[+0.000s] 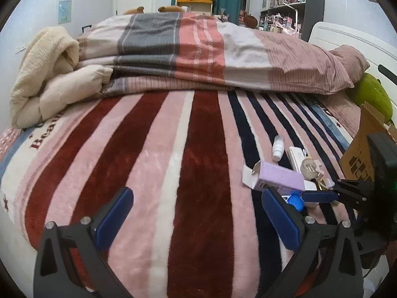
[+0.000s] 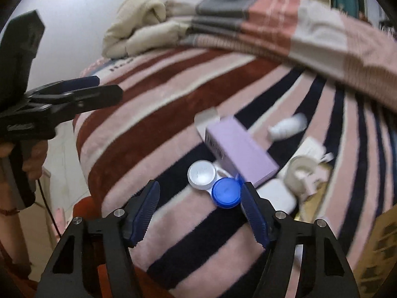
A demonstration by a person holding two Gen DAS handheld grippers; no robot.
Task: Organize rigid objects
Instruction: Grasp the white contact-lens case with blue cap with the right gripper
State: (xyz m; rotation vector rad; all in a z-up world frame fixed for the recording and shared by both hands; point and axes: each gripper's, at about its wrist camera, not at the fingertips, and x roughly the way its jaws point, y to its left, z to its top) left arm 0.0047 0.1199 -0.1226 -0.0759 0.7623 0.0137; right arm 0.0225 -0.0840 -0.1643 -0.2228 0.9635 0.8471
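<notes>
Item: white-and-blue twin-cup plastic lens case (image 2: 214, 182) on my striped fleece blanket (image 2: 158, 114), long axis slanting across my right gripper (image 2: 200, 209), blue cap beside its right finger; jaws half-spread, empty; my left gripper (image 1: 196, 219) wide, empty, farther off.

You have a blanket (image 1: 198, 173) striped dark red, pink, cream and navy, a lilac box (image 2: 240, 146), a lens case (image 2: 213, 183) with one white and one blue cap, and a cream towel (image 1: 44, 74).
</notes>
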